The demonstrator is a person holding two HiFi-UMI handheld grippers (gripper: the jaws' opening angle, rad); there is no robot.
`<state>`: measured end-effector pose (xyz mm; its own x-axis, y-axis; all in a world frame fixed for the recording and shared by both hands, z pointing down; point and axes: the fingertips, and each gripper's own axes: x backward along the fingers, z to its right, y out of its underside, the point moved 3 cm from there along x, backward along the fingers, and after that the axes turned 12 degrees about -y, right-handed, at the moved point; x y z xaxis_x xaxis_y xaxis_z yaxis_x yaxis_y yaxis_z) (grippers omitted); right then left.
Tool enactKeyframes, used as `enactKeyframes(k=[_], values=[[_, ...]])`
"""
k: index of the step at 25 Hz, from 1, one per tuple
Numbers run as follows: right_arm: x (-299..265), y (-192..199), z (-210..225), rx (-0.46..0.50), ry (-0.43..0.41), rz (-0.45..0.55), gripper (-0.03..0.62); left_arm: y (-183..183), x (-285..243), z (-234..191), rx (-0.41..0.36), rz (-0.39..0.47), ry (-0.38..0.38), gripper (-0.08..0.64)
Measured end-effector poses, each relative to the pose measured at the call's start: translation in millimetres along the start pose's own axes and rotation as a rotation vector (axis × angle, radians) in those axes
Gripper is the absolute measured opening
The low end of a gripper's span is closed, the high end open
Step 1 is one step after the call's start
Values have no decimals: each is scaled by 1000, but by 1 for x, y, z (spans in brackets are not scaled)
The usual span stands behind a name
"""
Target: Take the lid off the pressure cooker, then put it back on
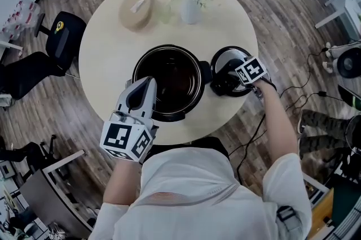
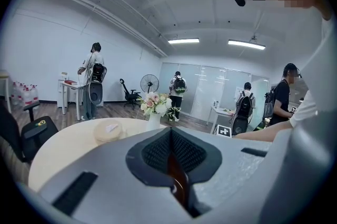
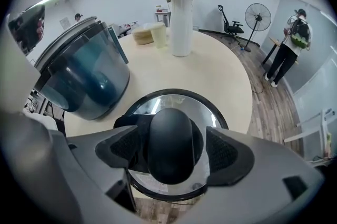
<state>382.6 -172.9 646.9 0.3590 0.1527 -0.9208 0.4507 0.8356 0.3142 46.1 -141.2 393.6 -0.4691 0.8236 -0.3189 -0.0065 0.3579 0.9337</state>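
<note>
The pressure cooker pot [image 1: 195, 61] stands open in the middle of a round table [image 1: 107, 58]; it also fills the left of the right gripper view [image 3: 79, 70]. Its lid [image 1: 228, 56] lies flat on the table just right of the pot, black handle [image 3: 171, 138] up. My right gripper [image 1: 225, 77] points down over the lid [image 3: 158, 104], its jaws open on either side of the handle, with a gap showing at one pad. My left gripper [image 1: 148, 82] hovers at the pot's near left rim. It is shut [image 2: 171, 152] with nothing seen in it.
A white vase of flowers [image 1: 190, 4], a small cup [image 1: 165, 13] and a round beige box [image 1: 135, 10] stand on the table's far side. A black chair [image 1: 65, 41] is at the left; cables run over the wooden floor at the right. Several people stand in the room's background.
</note>
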Motion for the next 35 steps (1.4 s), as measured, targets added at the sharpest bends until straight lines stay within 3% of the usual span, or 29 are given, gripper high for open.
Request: enactKeyframes(k=[15,19,35], values=[[-14,4,-3,32,-26,-80,382,1,3,-2,0,-1,-11,6],[-11,2,2,32,17,-81,281,2,3,-2,-1,0,-11,5],[-17,3,4,21,22,-96,281,5,3,-2,6,0,-18,6]])
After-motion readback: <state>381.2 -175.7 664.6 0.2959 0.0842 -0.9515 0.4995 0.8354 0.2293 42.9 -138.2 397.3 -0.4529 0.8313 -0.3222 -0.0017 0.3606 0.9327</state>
